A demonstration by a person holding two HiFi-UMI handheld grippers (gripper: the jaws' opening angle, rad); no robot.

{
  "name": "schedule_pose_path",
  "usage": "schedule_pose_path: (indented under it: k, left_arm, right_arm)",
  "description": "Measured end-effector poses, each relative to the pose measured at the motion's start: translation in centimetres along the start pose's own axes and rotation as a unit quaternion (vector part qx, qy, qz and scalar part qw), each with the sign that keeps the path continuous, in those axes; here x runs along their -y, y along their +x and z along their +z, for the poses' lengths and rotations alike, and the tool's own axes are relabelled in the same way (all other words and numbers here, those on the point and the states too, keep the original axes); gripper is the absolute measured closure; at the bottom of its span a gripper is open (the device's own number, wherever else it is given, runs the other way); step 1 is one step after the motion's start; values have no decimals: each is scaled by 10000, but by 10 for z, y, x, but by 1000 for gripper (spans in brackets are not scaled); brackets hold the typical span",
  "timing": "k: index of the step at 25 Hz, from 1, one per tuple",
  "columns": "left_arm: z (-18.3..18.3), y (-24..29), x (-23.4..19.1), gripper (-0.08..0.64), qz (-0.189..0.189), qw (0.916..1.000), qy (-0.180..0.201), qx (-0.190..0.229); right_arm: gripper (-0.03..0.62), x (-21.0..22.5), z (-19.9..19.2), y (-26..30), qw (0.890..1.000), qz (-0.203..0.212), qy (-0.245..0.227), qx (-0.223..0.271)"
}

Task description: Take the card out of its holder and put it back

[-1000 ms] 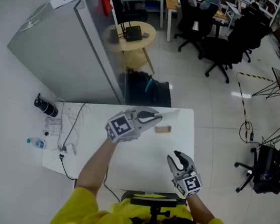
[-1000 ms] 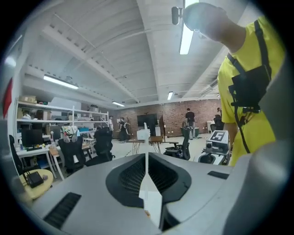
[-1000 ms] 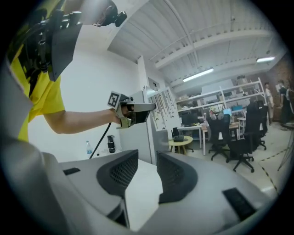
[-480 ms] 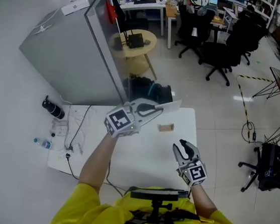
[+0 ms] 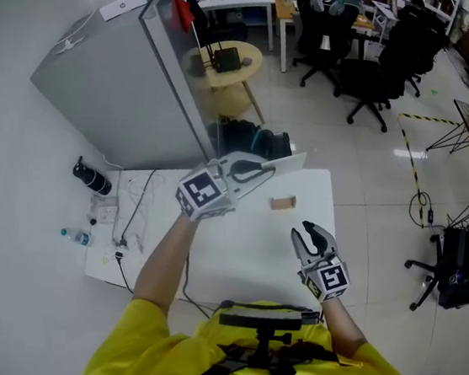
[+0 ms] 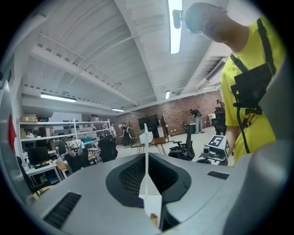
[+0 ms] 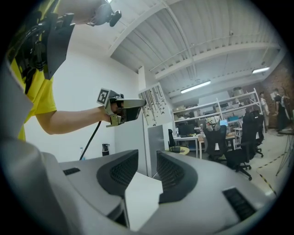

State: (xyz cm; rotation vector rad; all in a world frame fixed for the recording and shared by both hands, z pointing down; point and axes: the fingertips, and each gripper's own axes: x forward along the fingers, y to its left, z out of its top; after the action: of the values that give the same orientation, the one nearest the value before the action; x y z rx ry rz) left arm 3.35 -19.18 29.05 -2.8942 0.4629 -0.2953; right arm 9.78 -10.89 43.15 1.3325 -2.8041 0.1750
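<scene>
a person in a yellow shirt stands at a white table in an open office, a two-jaw tool in each hand. at the far left of the head view a tall grey cabinet rises behind the table, and loose cables trail across the table's left part. the left gripper is raised above the table's far side, roughly level, its jaws clamped together on the card. the card is thin and white and juts out past the fingertips toward the table's far edge. in the left gripper view the card shows edge-on as a narrow white blade pinched between the two dark pads. just right of it the holder, a small wooden block, lies on the table with no card in it, apart from the card and between the two tools. farther right and nearer the person, the right gripper hangs over the table's near right part. its jaws stand apart with nothing between them, as the right gripper view confirms, with only the tabletop showing through the gap. black office chairs crowd the floor beyond.
</scene>
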Motion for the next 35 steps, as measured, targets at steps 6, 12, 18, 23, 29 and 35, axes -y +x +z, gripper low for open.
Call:
schedule_pose_path:
  k: [6,12,18,23,29,35]
  left_arm:
    - [-7,-3,-8,540,18,9999,-140,12]
    - [-20,4,-2,540,-126,9996,-225,-64]
    - [-77,20,-10,540,-317,9983,-436,-211]
    - [-162,51,-13,540,-551,9941,-851,-381]
    - [-262,87,-9,540,-817,9882,-1205,-470]
    - [-317,103,0,540,-987,9848,-1320,-548]
  right_arm:
    - [460,-1,-7,4,10000,-31,28,-69]
    - [512,0,-14,2,9999,-90,77,-106]
    - [584,9,-39,15,9994,-151,111,-305]
    - [584,22,-85,23,9961,-112,562,-664]
    - [584,47,-146,30,9912,-88,918,-950]
    - [586,59,-184,22,9867,-196,1102,-1182]
